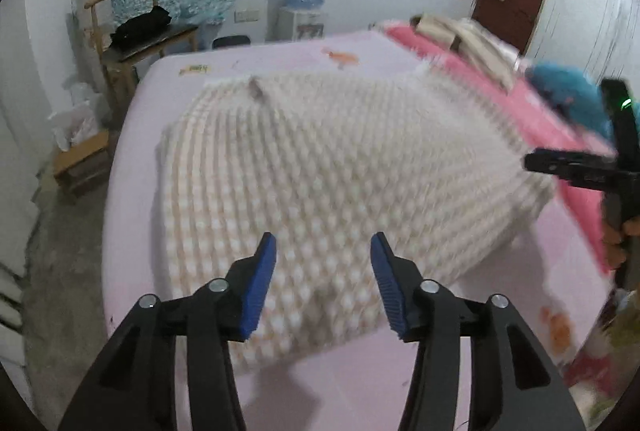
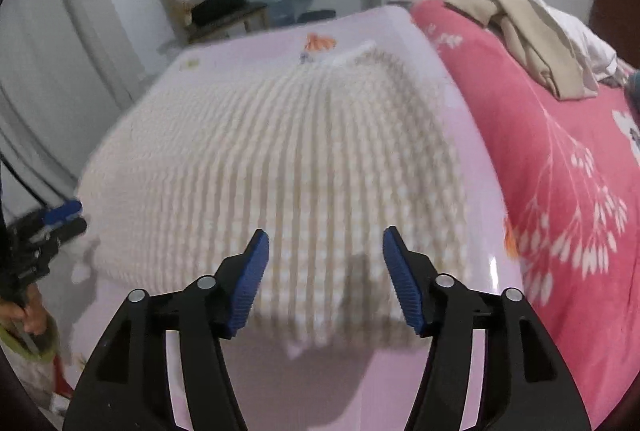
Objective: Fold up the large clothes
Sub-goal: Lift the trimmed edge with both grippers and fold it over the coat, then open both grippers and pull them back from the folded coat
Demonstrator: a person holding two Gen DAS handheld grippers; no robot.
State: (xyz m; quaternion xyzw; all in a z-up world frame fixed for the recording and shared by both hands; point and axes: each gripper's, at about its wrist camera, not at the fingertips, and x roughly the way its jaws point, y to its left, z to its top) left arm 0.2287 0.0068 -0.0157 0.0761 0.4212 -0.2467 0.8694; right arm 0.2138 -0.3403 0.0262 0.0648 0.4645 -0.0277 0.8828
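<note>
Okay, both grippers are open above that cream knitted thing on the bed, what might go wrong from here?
1. The cream knit looks thick and bulky; the left gripper and right gripper may pinch only its top layer, so the fold slips.
2. Its near edge lies close to the edge of the pink sheet; a pull towards the cameras might drag it off.
3. The pink blanket beside it could get caught.

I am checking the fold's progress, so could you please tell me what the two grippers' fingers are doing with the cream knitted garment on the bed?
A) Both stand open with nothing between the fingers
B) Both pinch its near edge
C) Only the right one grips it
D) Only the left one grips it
A: the left gripper and right gripper stand open above the cream knitted garment, which lies flat.
</note>
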